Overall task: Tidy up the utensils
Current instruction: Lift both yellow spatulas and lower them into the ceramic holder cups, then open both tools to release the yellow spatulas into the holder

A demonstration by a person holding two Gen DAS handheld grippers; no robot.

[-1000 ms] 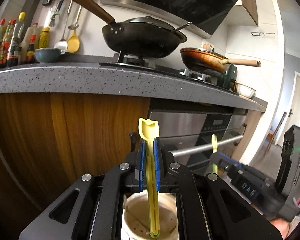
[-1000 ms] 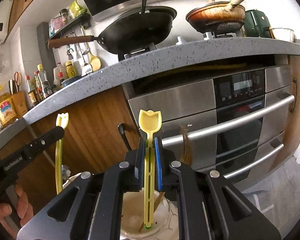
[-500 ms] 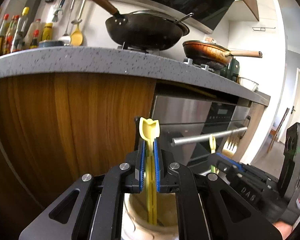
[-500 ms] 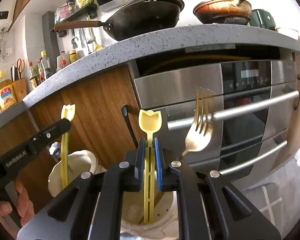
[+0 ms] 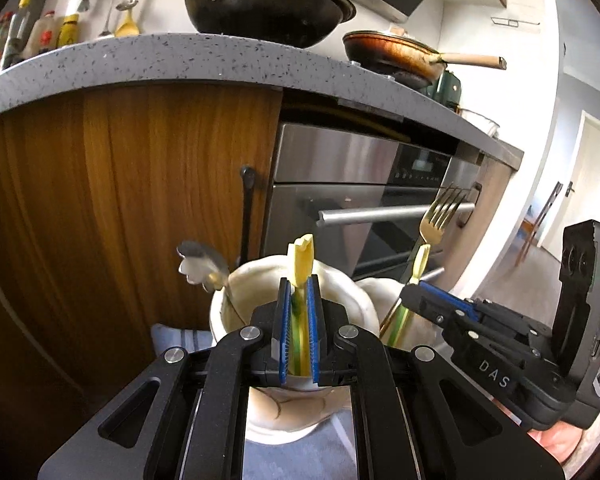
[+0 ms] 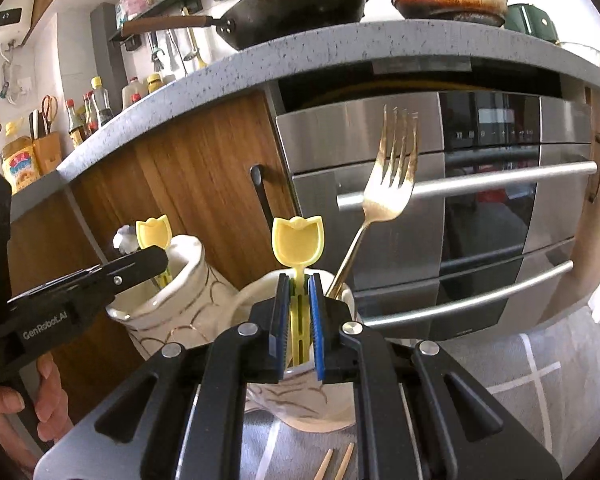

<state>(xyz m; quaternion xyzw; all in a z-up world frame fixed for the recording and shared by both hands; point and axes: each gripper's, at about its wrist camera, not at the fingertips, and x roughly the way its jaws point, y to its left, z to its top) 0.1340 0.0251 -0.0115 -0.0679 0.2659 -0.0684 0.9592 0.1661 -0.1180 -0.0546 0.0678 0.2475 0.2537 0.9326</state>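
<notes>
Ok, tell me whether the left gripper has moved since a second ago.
Yes. The left gripper has moved down: the countertop edge now sits higher in its view, and the cream holder has come up around its yellow utensil.

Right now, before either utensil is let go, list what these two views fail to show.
- Left wrist view: the lower end of the yellow utensil in the left hand-held gripper, hidden inside the cream holder.
- Right wrist view: the tip of the right hand-held gripper's yellow utensil and the gold fork's handle end, hidden by the second holder.
- Right wrist view: two wooden sticks, cut off by the bottom edge.
</notes>
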